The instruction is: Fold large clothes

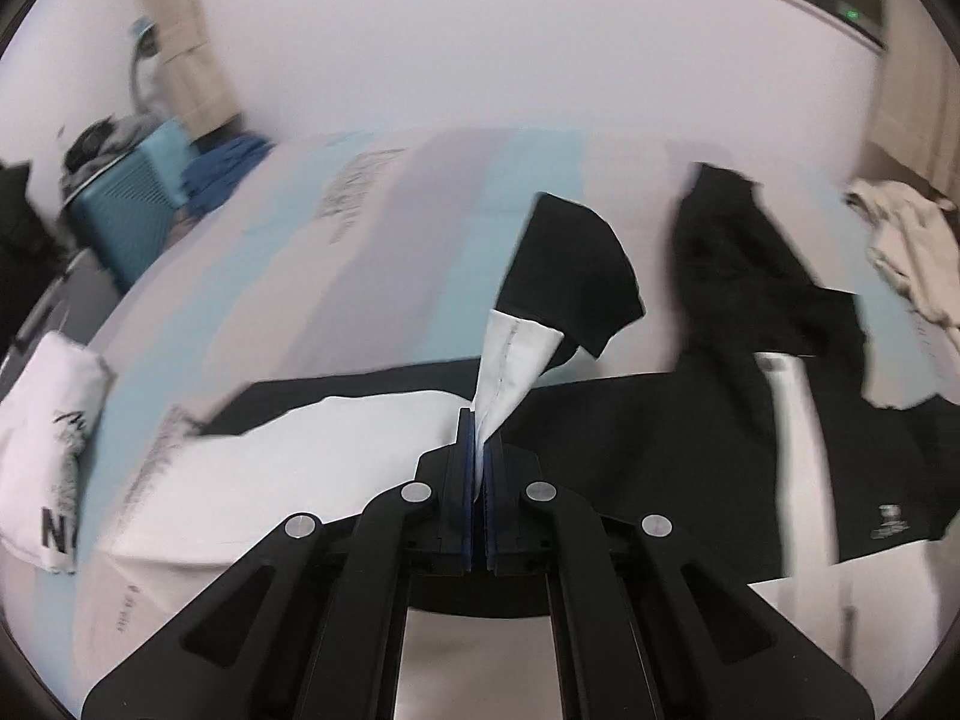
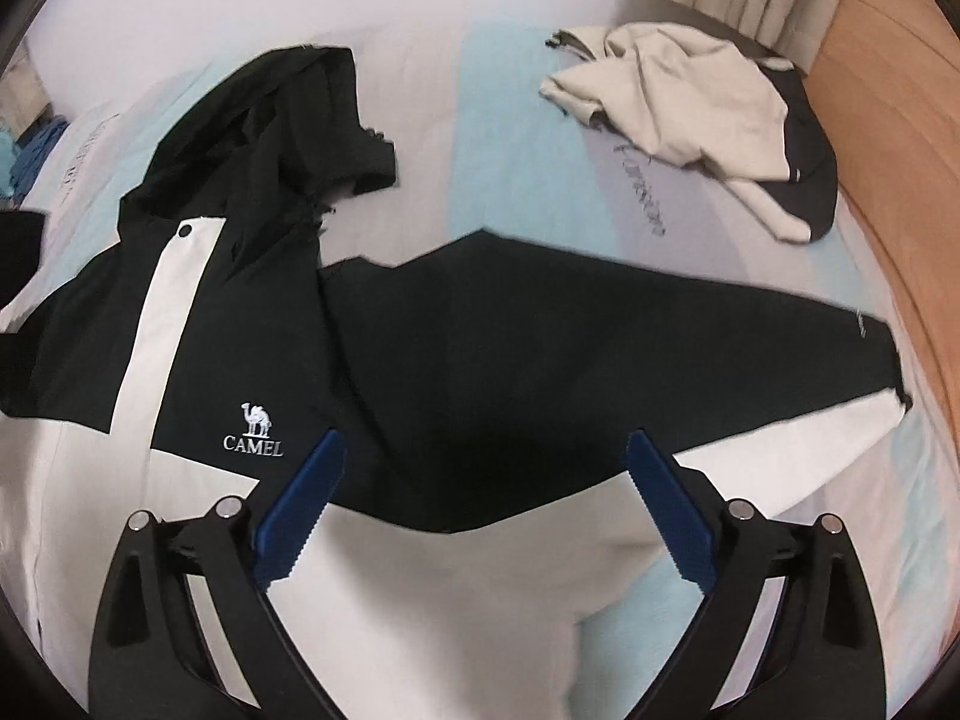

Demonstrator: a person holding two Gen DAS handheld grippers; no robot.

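A black and white hooded jacket [image 2: 456, 360] with a CAMEL logo lies spread face up on the bed, its hood toward the far side and one sleeve stretched right. My right gripper [image 2: 483, 480] is open and empty, hovering above the sleeve's underarm. My left gripper [image 1: 480, 450] is shut on the cuff end of the jacket's other sleeve [image 1: 540, 306], which stands lifted above the bed; the jacket body [image 1: 690, 450] lies to its right.
The bed sheet [image 2: 516, 138] is striped blue, grey and white. A beige garment [image 2: 678, 96] on a dark one lies far right by the wooden bed edge [image 2: 888, 138]. A folded white shirt [image 1: 48, 450], a blue suitcase [image 1: 129, 204] and blue cloth [image 1: 222, 174] are left.
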